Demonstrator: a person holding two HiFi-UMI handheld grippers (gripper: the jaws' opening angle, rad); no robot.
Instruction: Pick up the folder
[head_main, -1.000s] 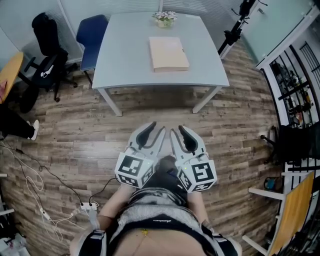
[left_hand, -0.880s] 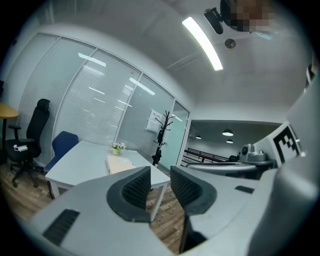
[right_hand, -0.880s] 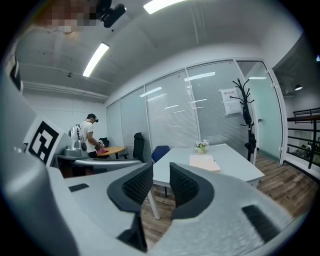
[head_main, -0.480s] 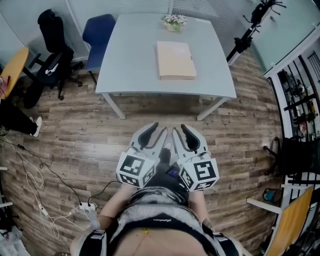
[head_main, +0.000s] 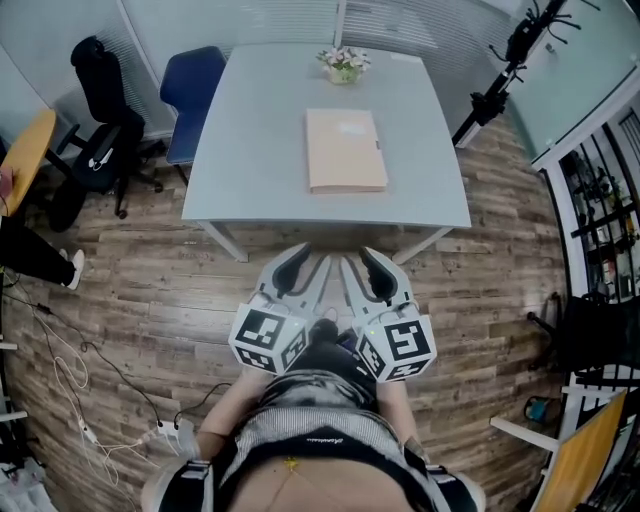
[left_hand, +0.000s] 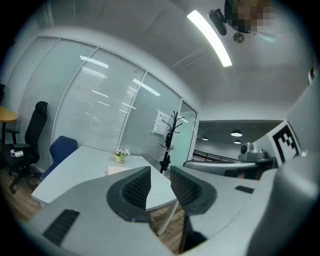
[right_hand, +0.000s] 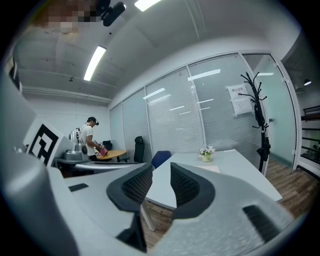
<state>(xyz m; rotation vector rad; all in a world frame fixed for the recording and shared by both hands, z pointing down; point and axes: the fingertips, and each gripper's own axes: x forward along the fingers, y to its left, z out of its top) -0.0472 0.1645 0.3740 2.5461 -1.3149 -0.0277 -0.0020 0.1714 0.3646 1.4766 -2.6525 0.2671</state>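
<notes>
Both grippers stand closer to the grey table (head_main: 250, 150) than a second ago, its near edge now just ahead of their tips: the person has walked up to it. The left gripper (head_main: 312, 262) and right gripper (head_main: 357, 262) are held side by side close to the body and aimed at the table. This is likely a carrying posture for the approach, not yet a reach. Each claw stands slightly parted with nothing between its pads, probably kept ready for the pick. The beige folder (head_main: 345, 150) lies flat near the table's middle, on the near side of a small flower pot (head_main: 343, 63), still well apart from both grippers. A blue chair (head_main: 190, 90) stands at the table's far left corner.
</notes>
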